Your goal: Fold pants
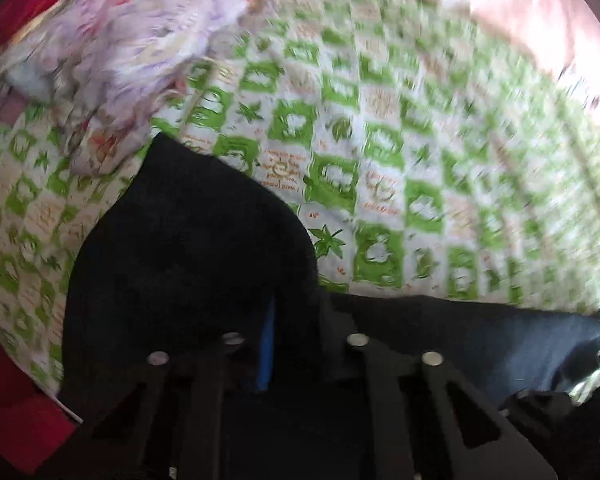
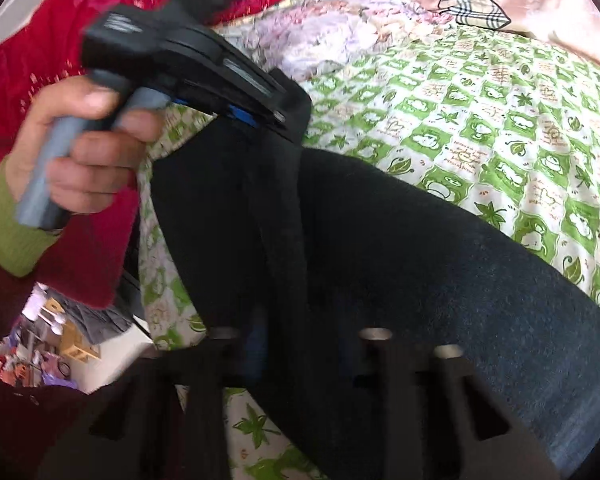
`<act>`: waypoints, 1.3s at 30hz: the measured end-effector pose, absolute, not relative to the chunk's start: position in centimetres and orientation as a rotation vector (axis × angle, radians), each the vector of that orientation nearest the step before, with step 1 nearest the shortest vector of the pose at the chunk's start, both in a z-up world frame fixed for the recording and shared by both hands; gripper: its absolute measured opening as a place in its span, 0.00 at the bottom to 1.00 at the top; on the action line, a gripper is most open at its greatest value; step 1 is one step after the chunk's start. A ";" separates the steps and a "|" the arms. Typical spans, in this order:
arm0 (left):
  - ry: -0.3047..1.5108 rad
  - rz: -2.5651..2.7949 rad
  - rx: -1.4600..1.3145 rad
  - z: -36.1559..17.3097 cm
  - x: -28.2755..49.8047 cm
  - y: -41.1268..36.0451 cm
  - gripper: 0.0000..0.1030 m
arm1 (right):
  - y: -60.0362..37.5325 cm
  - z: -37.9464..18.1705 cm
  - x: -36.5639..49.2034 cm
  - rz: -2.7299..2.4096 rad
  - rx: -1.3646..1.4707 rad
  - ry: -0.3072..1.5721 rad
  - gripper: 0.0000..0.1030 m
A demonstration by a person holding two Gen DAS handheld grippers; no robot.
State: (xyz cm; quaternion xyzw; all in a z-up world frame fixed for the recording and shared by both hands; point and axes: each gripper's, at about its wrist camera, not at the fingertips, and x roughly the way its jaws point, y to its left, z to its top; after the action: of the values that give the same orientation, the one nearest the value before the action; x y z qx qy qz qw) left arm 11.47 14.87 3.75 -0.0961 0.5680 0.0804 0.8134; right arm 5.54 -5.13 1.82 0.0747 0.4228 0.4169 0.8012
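Both wrist views look down, close over the black pants (image 1: 188, 248) and green-checked bedsheet (image 2: 480, 112)

Orange handwriting-style script fills the pale squares of the green-checked sheet (image 2: 480, 120), but none of it can be read: in the right wrist view the lines are too small and turned, and in the left wrist view the sheet (image 1: 380, 160) is blurred. No label, brand, number or sign is legible anywhere else.
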 end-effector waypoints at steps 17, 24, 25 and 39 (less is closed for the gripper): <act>0.813 0.140 -0.651 4.2 -3.7 20.7 0.06 | -3.8 4.6 1.6 0.858 -0.075 0.822 0.07; 0.806 0.145 -0.693 1.8 -6.8 21.4 0.06 | -3.1 3.9 1.5 0.847 -0.090 0.859 0.07; 0.807 0.151 -0.699 1.5 -6.9 21.7 0.06 | -3.1 3.7 1.5 0.843 -0.088 0.866 0.07; 0.822 0.199 -0.755 -0.1 -8.0 24.3 0.14 | -2.6 3.9 1.4 0.842 -0.084 0.899 0.21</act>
State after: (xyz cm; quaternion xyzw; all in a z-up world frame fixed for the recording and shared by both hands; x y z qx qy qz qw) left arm -7.97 24.32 -0.05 -0.3575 0.3895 0.0940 0.8436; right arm 1.40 -2.63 3.91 -0.0392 0.4216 0.3948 0.8154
